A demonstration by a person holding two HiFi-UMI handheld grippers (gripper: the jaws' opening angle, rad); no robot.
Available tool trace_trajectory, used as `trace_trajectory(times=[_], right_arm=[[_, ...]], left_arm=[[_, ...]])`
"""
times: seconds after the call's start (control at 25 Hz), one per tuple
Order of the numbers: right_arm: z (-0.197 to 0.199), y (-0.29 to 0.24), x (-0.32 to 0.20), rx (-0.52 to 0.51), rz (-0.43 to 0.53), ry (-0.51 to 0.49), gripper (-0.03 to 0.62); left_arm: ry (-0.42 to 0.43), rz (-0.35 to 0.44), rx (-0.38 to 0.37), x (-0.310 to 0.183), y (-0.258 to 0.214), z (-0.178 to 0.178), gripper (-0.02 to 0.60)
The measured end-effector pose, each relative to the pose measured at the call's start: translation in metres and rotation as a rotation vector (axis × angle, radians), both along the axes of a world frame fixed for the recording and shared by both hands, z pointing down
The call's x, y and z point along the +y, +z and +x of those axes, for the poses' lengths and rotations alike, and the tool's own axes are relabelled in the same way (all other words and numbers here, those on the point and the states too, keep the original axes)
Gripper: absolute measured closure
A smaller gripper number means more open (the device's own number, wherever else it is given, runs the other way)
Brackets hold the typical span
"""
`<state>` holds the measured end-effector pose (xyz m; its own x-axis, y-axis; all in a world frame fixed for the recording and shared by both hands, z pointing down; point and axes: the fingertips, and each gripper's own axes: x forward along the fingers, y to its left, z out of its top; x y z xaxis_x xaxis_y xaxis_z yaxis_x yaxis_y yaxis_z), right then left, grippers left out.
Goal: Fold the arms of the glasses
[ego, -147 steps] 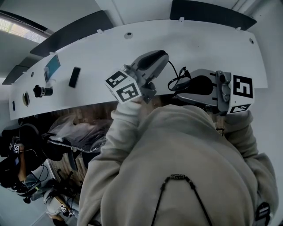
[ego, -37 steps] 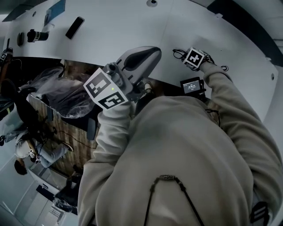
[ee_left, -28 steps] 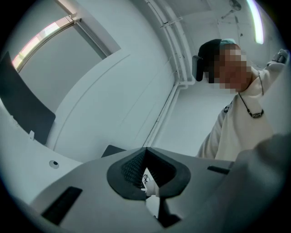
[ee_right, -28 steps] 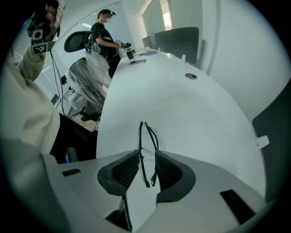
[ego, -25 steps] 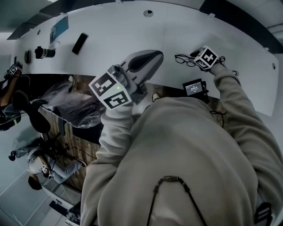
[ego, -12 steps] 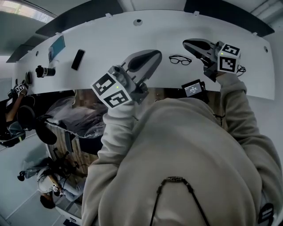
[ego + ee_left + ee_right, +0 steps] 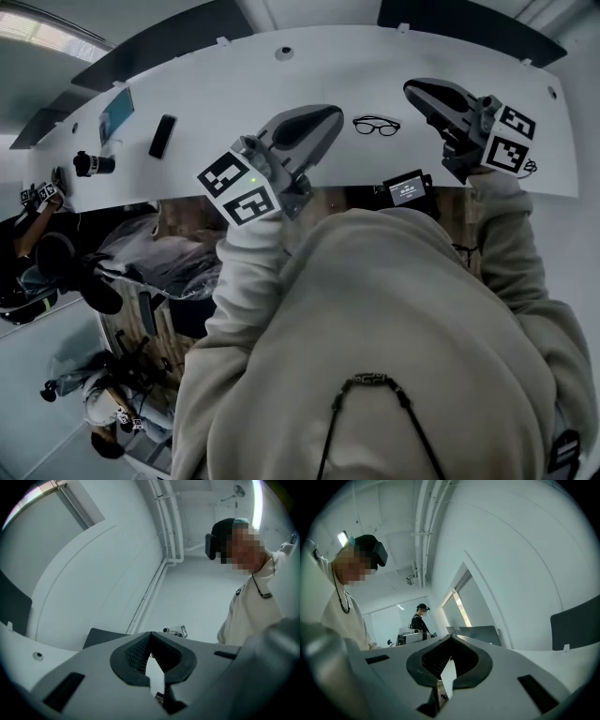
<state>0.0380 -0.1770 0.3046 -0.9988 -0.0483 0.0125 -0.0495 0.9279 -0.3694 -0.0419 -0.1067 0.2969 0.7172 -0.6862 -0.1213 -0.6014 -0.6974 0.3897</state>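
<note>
Glasses (image 7: 376, 125) lie flat on the white bench (image 7: 234, 84), in its far-right part, front frame showing. Too small to tell if the arms are folded or out.

Left hand-held gripper (image 7: 330, 114) is just left of them in head view, dark nose aimed right toward them, w/ its marker cube (image 7: 239, 190) back nr the person's sleeve (image 7: 248, 272). Right hand-held gripper (image 7: 417, 90) is right of the glasses & a bit farther, nose aimed left, its cube (image 7: 506, 141) out at the right. So the glasses sit btwn the two noses, somewhat nearer the left one. No contact w/ either.

Jaws:
- **Left gripper view:** pads pressed together at the tip, nothing btwn them. Behind is only wall, pipes (image 7: 171, 527) & the person (image 7: 248, 611) w/ a head cam.
- **Right gripper view:** same, pads together, nothing pinched. Behind is wall, ceiling pipes & a second person (image 7: 421, 620) standing far off.

Glasses appear in neither gripper view.

Other stuff on the bench:
- small device w/ lit screen (image 7: 406, 188) at the near edge, nearer than the glasses & slightly right of them
- dark phone (image 7: 162, 136), blue-green card (image 7: 115, 114) & small camera (image 7: 91, 164), all well off to the left, apart from the glasses & both tools
</note>
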Motion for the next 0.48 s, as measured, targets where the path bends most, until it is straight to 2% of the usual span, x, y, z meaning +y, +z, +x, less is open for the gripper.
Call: trace_trajectory(times=[0.48], right_arm=[[-0.0013,-0.0013,0.006,0.027,0.019,0.017,0.574]], left_arm=[[0.017,0.012,-0.005,-0.0013,-0.0005,-0.0032,0.577]])
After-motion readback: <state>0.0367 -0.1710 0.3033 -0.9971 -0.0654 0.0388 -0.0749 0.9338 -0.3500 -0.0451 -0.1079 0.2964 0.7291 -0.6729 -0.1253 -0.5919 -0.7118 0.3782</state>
